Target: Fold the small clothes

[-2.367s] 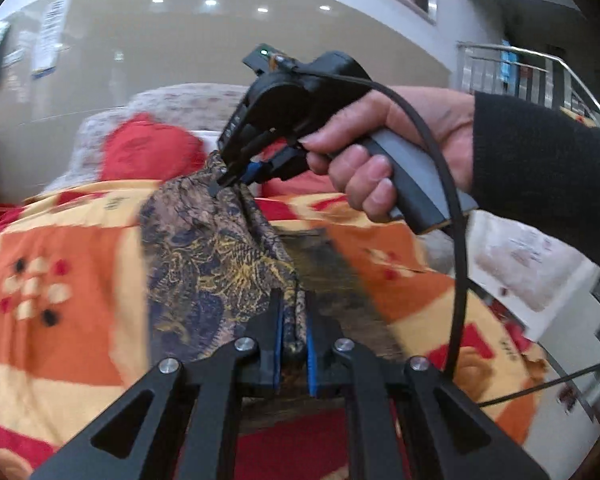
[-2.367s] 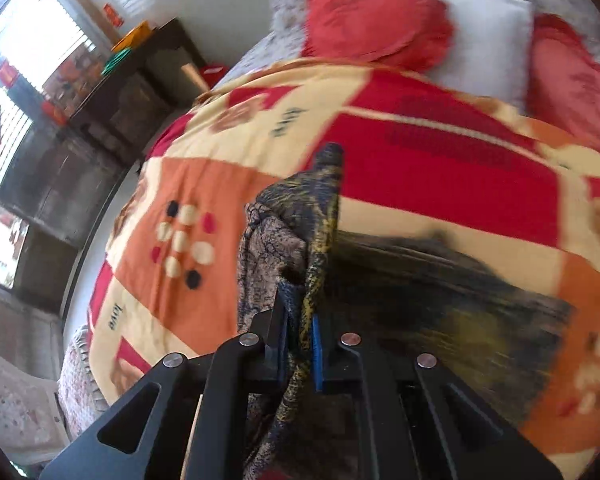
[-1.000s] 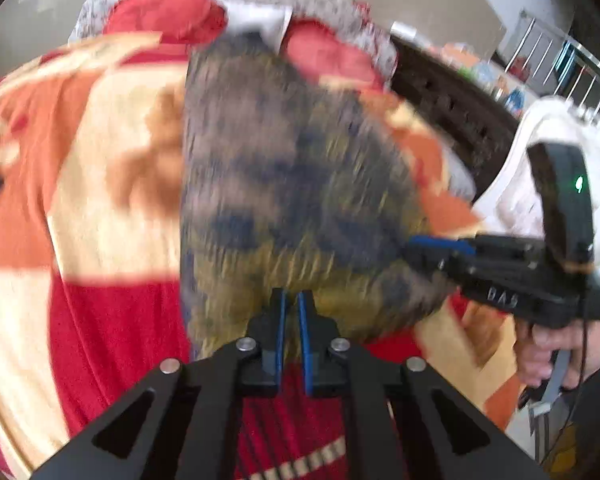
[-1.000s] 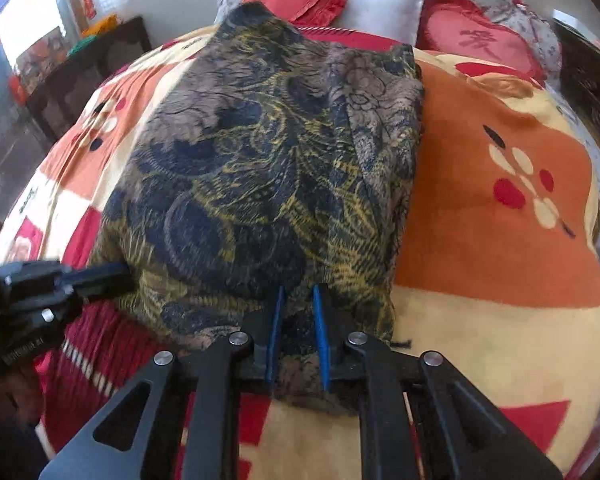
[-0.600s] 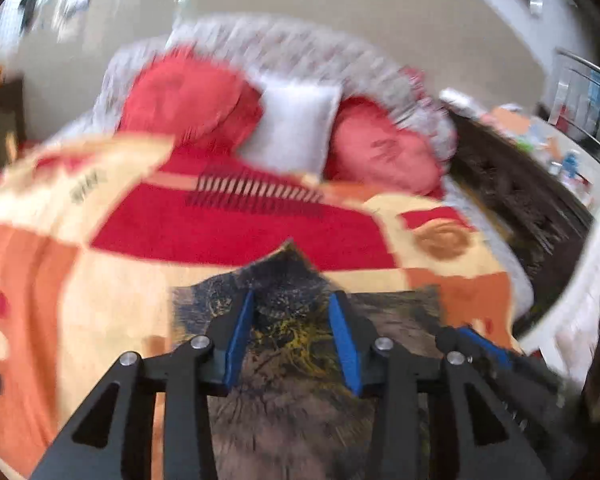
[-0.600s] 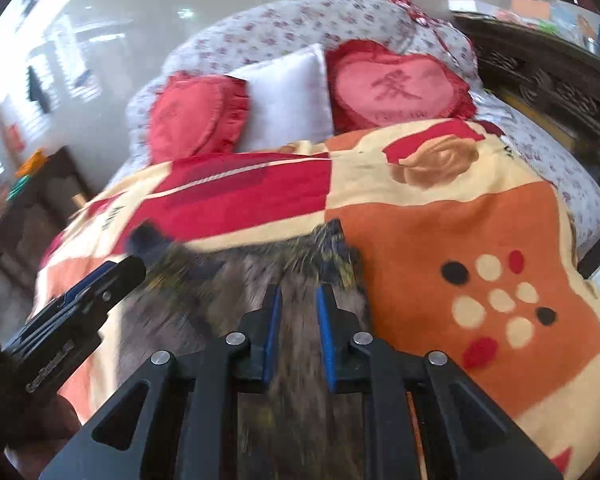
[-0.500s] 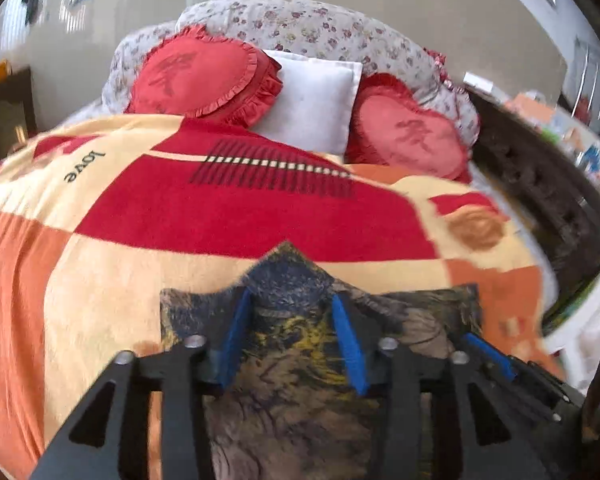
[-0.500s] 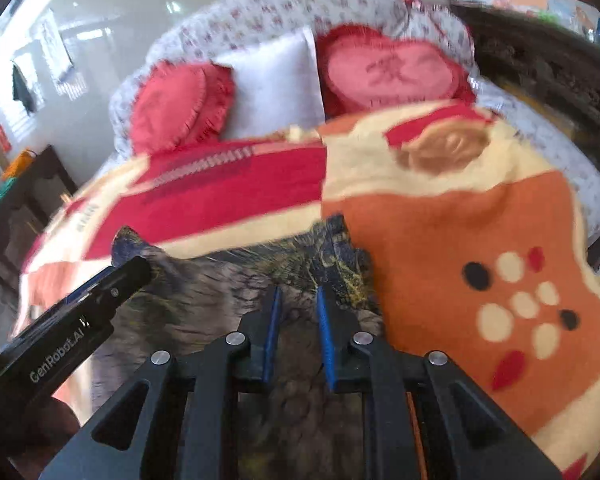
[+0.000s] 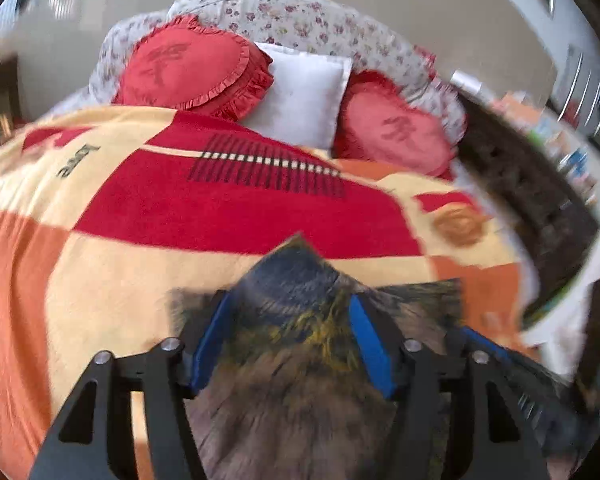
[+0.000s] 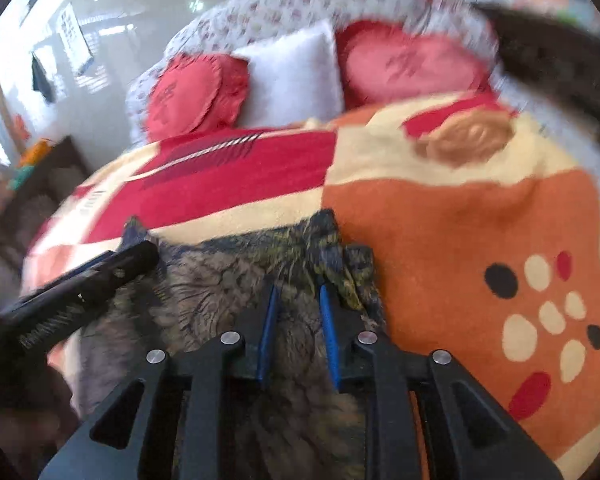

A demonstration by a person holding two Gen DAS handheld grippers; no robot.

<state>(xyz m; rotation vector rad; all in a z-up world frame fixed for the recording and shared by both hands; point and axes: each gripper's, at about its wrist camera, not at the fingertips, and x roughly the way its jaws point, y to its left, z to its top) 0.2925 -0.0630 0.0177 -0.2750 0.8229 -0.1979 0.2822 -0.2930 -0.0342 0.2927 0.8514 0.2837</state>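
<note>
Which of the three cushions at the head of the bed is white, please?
The square middle cushion is white and plain; the heart-shaped cushions on either side, left and right, are red with frilled edges.

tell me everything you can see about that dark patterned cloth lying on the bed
The dark patterned cloth is thin, soft fabric in navy, brown and grey with yellow-gold swirls. It lies spread on the orange, red and cream blanket, its far edge rumpled into small peaks. The left gripper is open, its blue pads either side of one peak. The right gripper sits narrowly parted over the other corner. Motion blur hides finer detail.
</note>
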